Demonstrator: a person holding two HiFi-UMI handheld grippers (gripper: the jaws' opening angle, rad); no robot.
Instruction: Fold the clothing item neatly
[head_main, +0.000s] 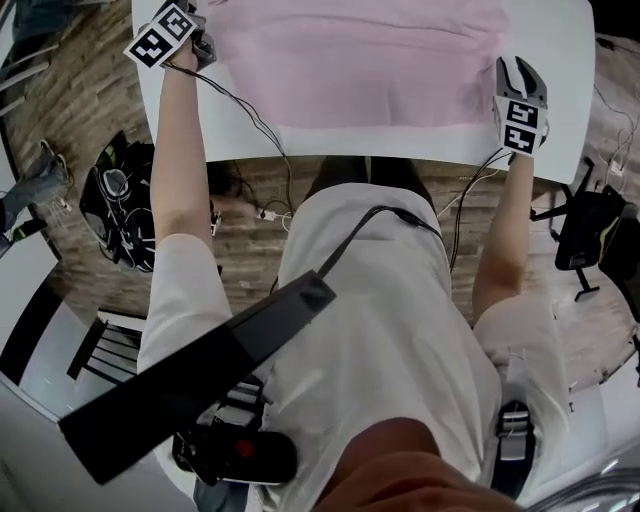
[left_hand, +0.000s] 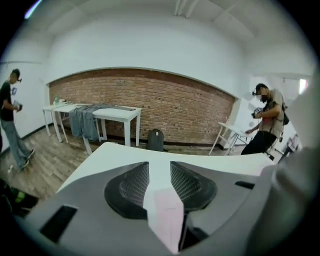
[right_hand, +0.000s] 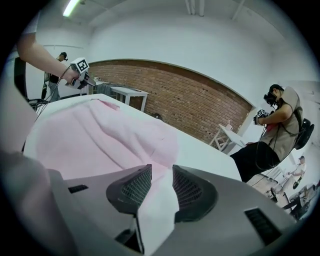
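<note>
A pink garment (head_main: 360, 60) lies spread on the white table (head_main: 560, 60). My left gripper (head_main: 203, 45) is at the garment's far left edge, near the table's left side. In the left gripper view, a strip of the pink garment (left_hand: 165, 220) sits pinched between the jaws of the left gripper (left_hand: 160, 172), with bare table (left_hand: 150, 155) ahead. My right gripper (head_main: 520, 68) is at the garment's near right corner. In the right gripper view the right gripper (right_hand: 161, 175) is shut on a fold of the garment (right_hand: 100, 140), which spreads away to the left.
Cables trail from both grippers over the table's near edge. Black bags lie on the floor at left (head_main: 120, 200) and right (head_main: 590, 230). Other people (left_hand: 267, 120) (right_hand: 277, 130) stand by further white tables (left_hand: 115, 112), and a dark backpack (left_hand: 156, 140) rests against the brick wall.
</note>
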